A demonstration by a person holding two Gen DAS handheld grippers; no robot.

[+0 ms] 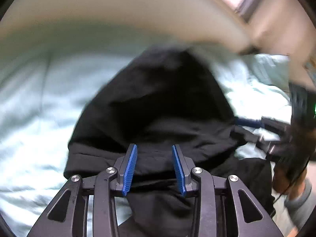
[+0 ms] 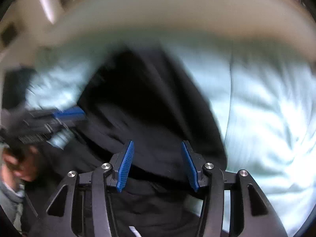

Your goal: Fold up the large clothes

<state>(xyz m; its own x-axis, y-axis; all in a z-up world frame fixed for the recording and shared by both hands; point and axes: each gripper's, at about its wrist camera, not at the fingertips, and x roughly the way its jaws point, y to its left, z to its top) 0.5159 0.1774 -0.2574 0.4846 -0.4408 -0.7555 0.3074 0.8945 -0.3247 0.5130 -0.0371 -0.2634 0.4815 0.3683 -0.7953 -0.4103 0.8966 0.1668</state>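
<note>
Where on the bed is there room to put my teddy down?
Free: the pale sheet left of the black garment, and the sheet right of it in the right wrist view. Crowded: the middle, under the garment and both grippers, jaws apart.

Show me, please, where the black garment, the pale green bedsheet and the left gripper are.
black garment (image 1: 164, 98): left wrist view, on its middle folds.
pale green bedsheet (image 2: 266, 118): right wrist view, on bare wrinkled cloth.
left gripper (image 1: 154, 167): left wrist view, midway between its blue fingertips.
</note>
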